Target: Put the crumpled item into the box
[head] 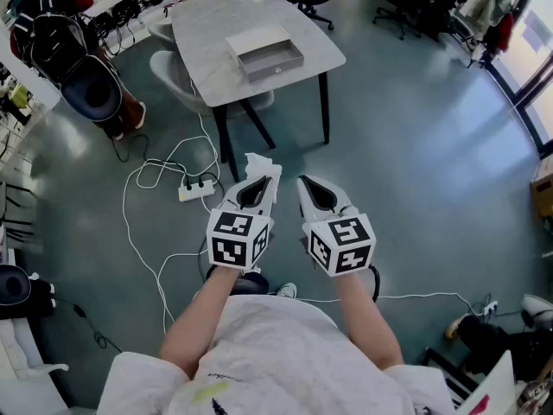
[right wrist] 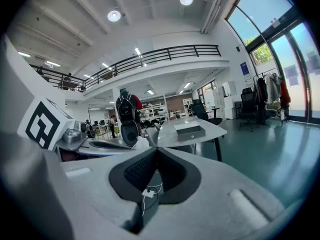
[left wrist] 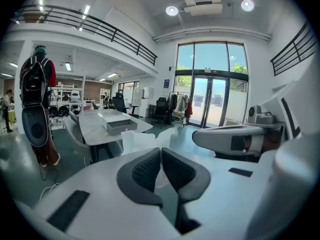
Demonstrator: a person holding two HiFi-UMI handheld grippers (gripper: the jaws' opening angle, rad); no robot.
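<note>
Left hand-held gripper (head: 263,180), extended forward, pinches crumpled paper (head: 257,161).

Quick tally from what I can see: two grippers total, one left hand-held gripper (head: 259,182) and one right hand-held gripper (head: 304,182). One crumpled item (head: 260,164). One box (head: 268,54), one counter (head: 207,24), one power strip (head: 197,189), and one person (head: 86,76) standing around.
</note>
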